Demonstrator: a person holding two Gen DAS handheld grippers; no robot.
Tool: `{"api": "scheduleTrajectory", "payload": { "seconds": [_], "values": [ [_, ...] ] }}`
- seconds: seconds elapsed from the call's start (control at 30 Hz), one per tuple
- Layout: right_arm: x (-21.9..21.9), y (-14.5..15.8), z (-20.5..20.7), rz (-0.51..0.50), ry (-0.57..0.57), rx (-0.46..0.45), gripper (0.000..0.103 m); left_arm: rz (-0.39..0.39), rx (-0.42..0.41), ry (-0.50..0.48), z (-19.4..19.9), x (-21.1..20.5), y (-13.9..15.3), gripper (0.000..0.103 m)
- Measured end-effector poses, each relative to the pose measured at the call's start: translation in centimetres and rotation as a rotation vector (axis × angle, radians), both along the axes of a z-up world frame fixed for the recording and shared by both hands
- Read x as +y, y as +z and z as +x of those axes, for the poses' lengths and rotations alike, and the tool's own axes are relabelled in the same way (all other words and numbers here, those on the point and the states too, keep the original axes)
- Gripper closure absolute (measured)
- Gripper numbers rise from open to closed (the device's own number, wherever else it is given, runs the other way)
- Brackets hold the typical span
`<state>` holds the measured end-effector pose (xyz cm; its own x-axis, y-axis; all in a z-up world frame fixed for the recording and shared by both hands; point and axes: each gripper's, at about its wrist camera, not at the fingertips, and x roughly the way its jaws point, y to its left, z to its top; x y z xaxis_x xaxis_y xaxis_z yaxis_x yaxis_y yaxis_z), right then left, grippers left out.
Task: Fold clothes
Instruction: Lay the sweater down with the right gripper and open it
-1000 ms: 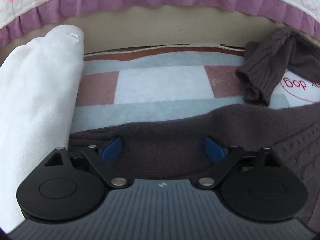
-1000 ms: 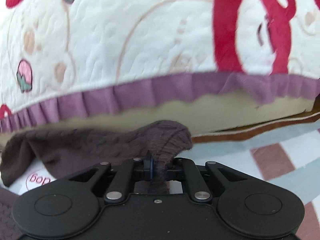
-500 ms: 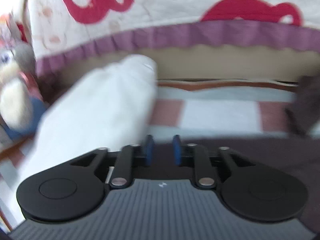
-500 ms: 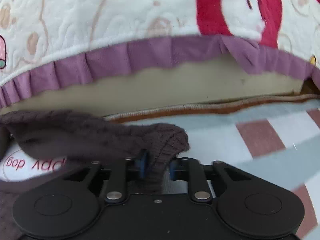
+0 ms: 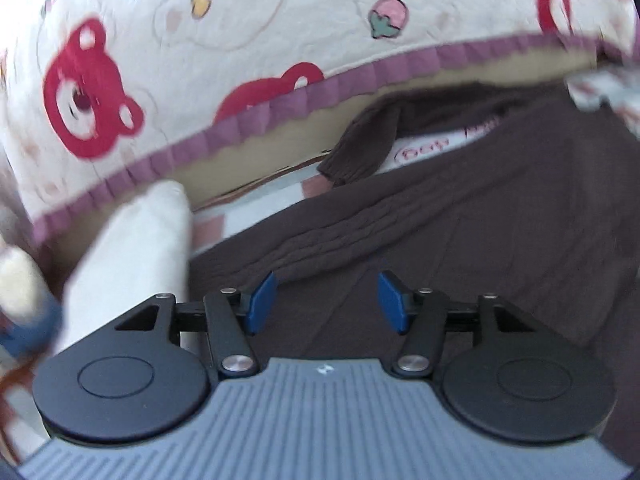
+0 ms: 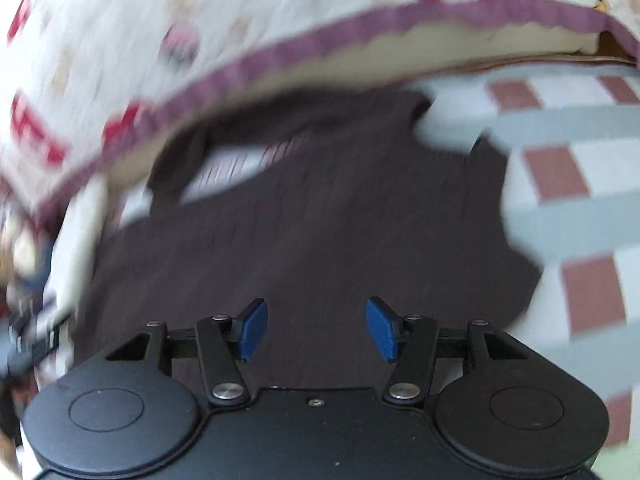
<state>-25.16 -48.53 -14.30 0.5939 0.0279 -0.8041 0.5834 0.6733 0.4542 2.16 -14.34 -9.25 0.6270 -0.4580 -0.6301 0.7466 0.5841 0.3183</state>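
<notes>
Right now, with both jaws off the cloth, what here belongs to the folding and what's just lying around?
Belongs to the job:
brown knit sweater, spread on the checked blanket
left gripper, open
right gripper, open

Just lying about:
bear-print quilt
white rolled cloth

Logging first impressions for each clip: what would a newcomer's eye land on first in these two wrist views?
The dark brown knit sweater fills the middle of both views, spread on a checked mat with one sleeve folded over its upper part. Behind it hangs a cream quilt with red bears and a purple frill. The left gripper and right gripper stand open above the sweater, blue pads apart, nothing between them, their jaws just having opened.
</notes>
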Motion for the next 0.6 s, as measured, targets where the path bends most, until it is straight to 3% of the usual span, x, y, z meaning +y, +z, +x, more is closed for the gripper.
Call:
{"api": "scheduleTrajectory", "payload": {
  "seconds": [0.1, 0.3, 0.4, 0.6],
  "values": [
    [3.9, -1.1, 0.1, 0.099, 0.054, 0.009, 0.042, -0.021, 0.038, 0.015, -0.9, 1.9, 0.6, 0.047],
    [11.2, -2.5, 1.7, 0.164, 0.153, 0.034, 0.042, -0.094, 0.15, 0.179, -1.2, 7.0, -0.1, 0.042],
    [13.6, -2.5, 2.2, 0.164, 0.202, 0.051, 0.042, -0.151, 0.231, 0.206, -1.5, 9.4, -0.7, 0.042],
    [16.9, -2.4, 1.6, 0.099, 0.245, 0.125, 0.038, -0.174, 0.296, 0.257, -3.2, 12.3, -2.3, 0.042]
  ]
}}
